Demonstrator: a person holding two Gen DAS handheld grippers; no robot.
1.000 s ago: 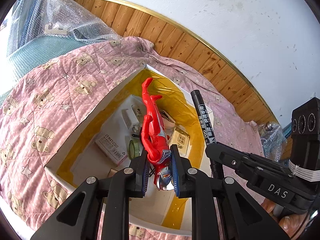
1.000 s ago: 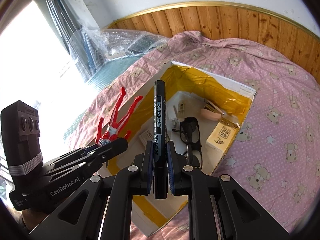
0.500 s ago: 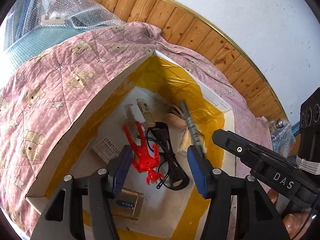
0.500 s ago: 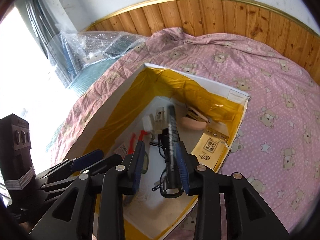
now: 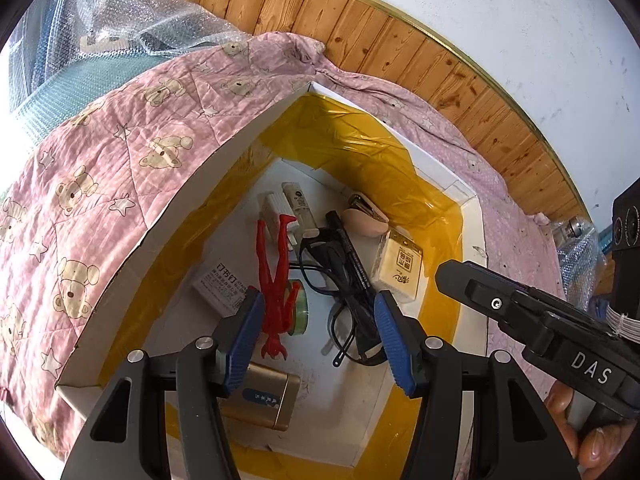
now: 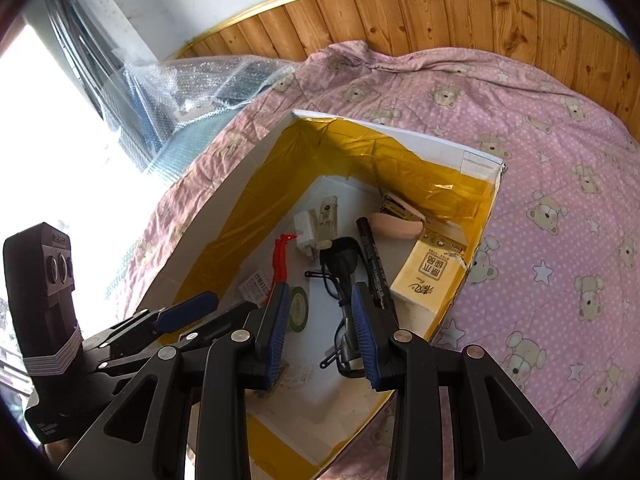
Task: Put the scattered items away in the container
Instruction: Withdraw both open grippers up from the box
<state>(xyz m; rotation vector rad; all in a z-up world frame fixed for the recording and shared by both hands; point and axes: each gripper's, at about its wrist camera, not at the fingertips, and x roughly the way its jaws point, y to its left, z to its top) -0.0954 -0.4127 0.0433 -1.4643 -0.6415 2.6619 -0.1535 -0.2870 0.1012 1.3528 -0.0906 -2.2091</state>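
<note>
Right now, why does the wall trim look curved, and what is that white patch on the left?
Left wrist view: the fisheye lens bends the wood panelling into an arc. Right wrist view: window daylight is blown out to white; the box stays sharp.

gold tin [image 5: 260, 400] half hidden behind fingers [image 5: 240, 340]

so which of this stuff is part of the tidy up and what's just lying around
Part of the job: box, red figure, marker, glasses, stapler, tissue pack, staples box, gold tin.

Just lying about: quilt, bubble wrap.
</note>
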